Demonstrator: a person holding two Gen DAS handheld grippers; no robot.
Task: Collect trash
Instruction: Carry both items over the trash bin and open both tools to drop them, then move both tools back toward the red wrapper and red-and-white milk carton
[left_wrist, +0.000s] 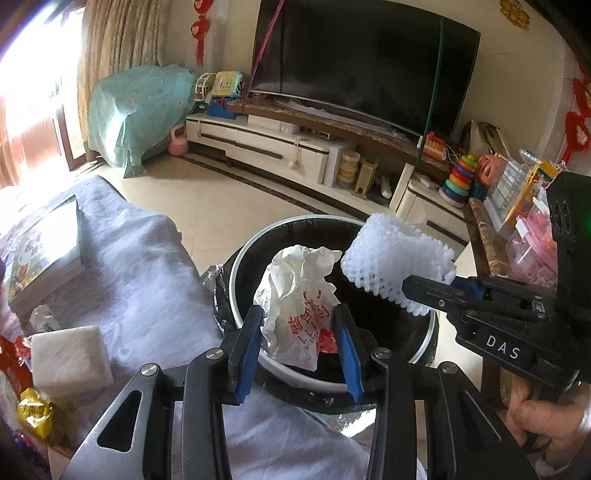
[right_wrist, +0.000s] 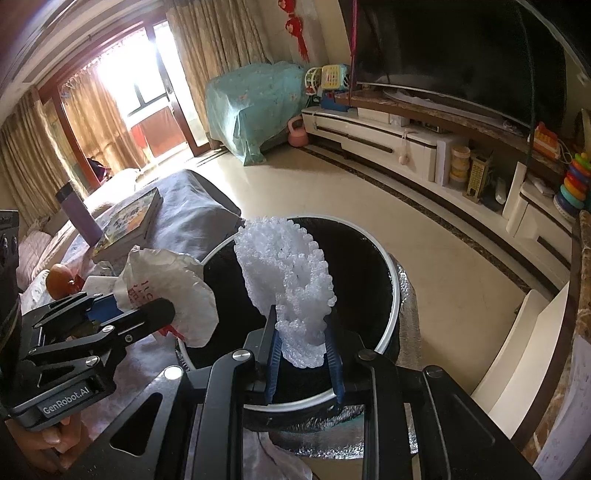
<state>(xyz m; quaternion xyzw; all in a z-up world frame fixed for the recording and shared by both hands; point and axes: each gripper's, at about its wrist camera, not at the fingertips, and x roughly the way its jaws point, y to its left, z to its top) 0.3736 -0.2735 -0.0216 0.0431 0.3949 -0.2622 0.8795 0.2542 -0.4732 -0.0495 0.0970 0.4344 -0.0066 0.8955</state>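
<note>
At the lower centre of the left wrist view, the left gripper (left_wrist: 301, 341) is clamped on a crumpled paper bag (left_wrist: 301, 295) over the black bin (left_wrist: 236, 258). The right gripper (right_wrist: 303, 350) pinches a white foam net (right_wrist: 288, 280) at centre frame, above the same bin. Both of the 2 pieces look light, soft and crushable, so a pinch at a bunched edge should hold them.

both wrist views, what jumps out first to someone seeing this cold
Two pieces of trash are held over the black bin with the white rim: the left claw grips a crumpled white bag with red print, and the right claw grips a white foam net. Behind them, a large dark TV fills the far wall above a white cabinet.
</note>
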